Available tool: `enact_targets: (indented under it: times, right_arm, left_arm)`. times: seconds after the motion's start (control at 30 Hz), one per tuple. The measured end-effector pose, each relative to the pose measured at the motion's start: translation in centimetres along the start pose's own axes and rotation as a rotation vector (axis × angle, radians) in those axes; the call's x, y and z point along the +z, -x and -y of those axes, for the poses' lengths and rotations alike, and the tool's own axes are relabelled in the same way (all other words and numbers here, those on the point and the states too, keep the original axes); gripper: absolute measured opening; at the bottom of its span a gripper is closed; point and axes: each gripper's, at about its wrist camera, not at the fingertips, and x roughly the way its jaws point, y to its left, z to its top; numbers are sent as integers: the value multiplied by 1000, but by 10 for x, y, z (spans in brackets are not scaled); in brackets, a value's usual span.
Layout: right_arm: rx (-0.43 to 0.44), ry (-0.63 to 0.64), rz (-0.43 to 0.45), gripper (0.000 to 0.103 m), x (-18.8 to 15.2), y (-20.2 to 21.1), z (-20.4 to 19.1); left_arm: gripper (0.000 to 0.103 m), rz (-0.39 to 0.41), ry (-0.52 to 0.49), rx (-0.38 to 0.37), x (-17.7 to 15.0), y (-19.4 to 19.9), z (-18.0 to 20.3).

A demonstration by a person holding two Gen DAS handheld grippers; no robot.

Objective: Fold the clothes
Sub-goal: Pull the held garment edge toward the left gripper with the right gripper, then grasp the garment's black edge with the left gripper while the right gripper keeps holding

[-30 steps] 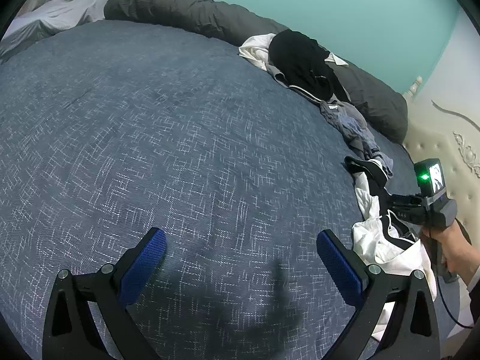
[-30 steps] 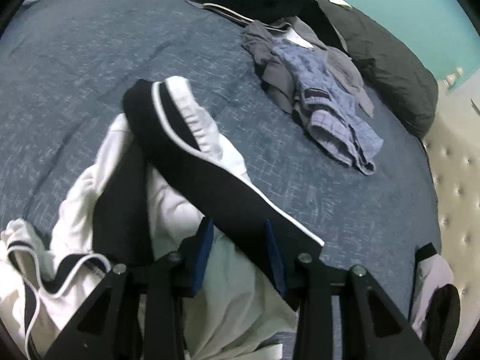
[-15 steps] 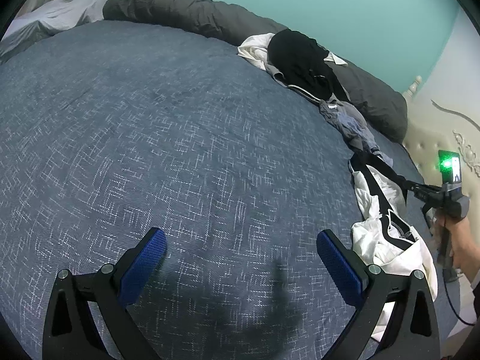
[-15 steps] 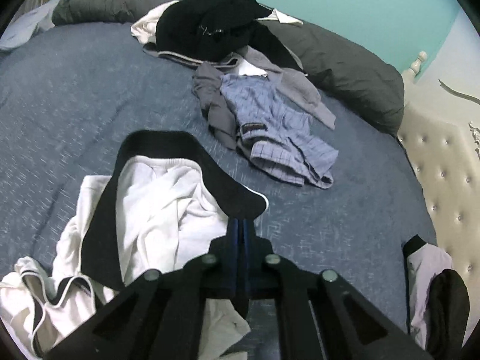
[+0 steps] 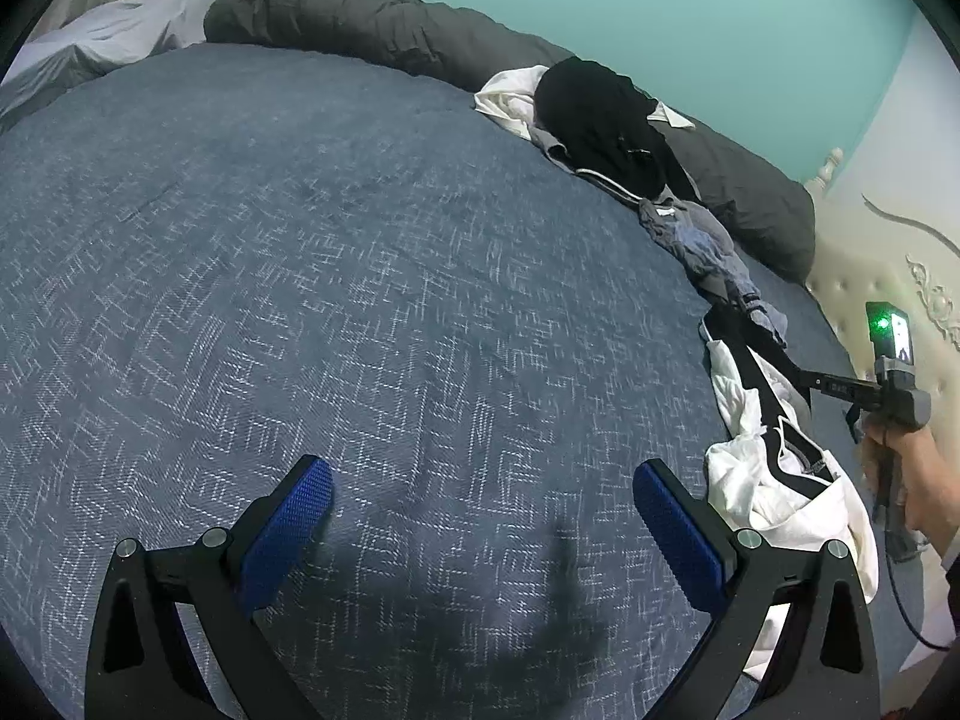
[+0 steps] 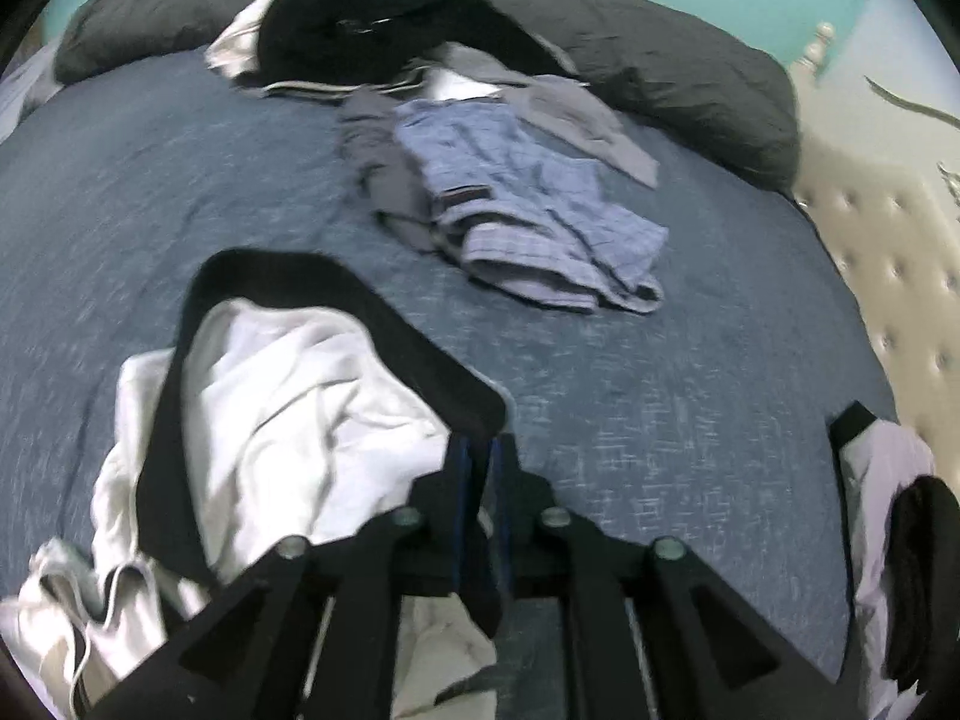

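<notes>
A white garment with black bands [image 6: 288, 384] lies crumpled on the blue bedcover [image 5: 300, 240]. My right gripper [image 6: 478, 456] has one black band [image 6: 408, 330] pinched between its blue pads, drawn up and taut; its jaws are opening slightly. In the left wrist view the same garment [image 5: 774, 480] sits at the right, with the right gripper [image 5: 804, 381] and the person's hand [image 5: 918, 480] beside it. My left gripper [image 5: 480, 516] hovers over bare bedcover, open wide, nothing between its fingers.
Blue checked shorts [image 6: 528, 222] and grey clothes lie beyond the garment. A black garment pile [image 6: 360, 18] rests against the dark grey duvet [image 6: 690, 78]. A tufted headboard [image 6: 900, 240] borders the right. Another white and black piece [image 6: 882, 480] lies at the right edge.
My right gripper closed on the black band and pulled it up and to the right, stretching it out. The left gripper has not moved.
</notes>
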Motion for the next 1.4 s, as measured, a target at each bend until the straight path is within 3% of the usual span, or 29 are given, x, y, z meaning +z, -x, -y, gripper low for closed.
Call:
enact_targets:
  times: [0.07,0.23,0.33,0.63,0.8,0.9,1.1,1.4]
  right_arm:
    - [4,15,10,26,1,-2,-2]
    - [-5,96,-40,27,-1,-18,-14]
    - [10,63,-20,5,-4,-17,-8]
    - [182,-66,107,4,-41,41,0]
    - [229,-151,179,4,-68,74,-5]
    - [237,-207,236,4,-85,92,0]
    - [293,-321,271,4,-112,99,10]
    - [371,-367,307,4,-124,95,21]
  left_arm:
    - [103,-5,-1,3,-1,-2,0]
    - [103,-10,-16,8,-3,-4,3]
    - [103,-9,-19,10,-4,-5,4]
    - [103,-17,-48,0,-7,-7,12]
    - [103,-16,-83,-7,-11,-8,22]
    - [103,-19,-111,-16,-13,-8,33]
    - [102,-41,-158,-61,-16,-6,57]
    - [103,-120,-290,-120,-14,-18,126]
